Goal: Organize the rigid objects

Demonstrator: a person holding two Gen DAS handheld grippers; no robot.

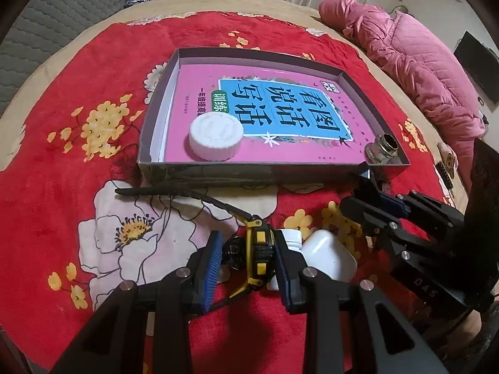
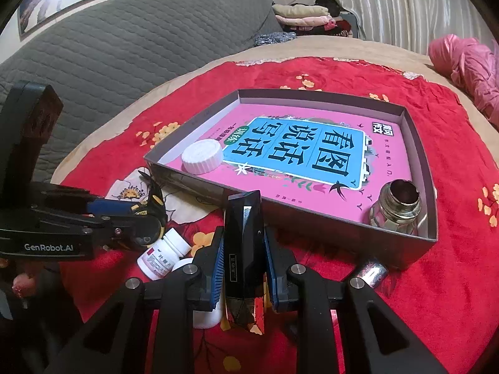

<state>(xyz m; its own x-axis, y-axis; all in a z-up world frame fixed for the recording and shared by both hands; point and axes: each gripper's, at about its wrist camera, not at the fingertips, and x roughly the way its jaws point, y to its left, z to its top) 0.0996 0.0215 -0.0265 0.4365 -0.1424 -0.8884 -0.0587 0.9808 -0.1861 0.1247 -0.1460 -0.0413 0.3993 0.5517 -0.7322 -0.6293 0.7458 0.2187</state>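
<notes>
A shallow grey box (image 1: 249,176) (image 2: 312,215) lies on the red flowered blanket. It holds a pink book (image 1: 280,106), a white round jar (image 1: 215,137) (image 2: 202,155) and a small glass bottle (image 1: 382,149) (image 2: 396,205). Just in front of the box, my left gripper (image 1: 248,249) (image 2: 146,215) is shut on a yellow-and-black tape measure (image 1: 259,246), whose black strap (image 1: 171,191) trails left. My right gripper (image 2: 244,237) (image 1: 371,193) is shut on a black faceted case (image 2: 244,227), held up near the box's front wall.
A white pill bottle (image 2: 162,255) (image 1: 327,255) with a red label lies between the grippers. A silver cylinder (image 2: 371,271) rests by the box's front right. A pink jacket (image 1: 405,59) lies at the far right, and a grey quilted cover (image 2: 124,46) is behind.
</notes>
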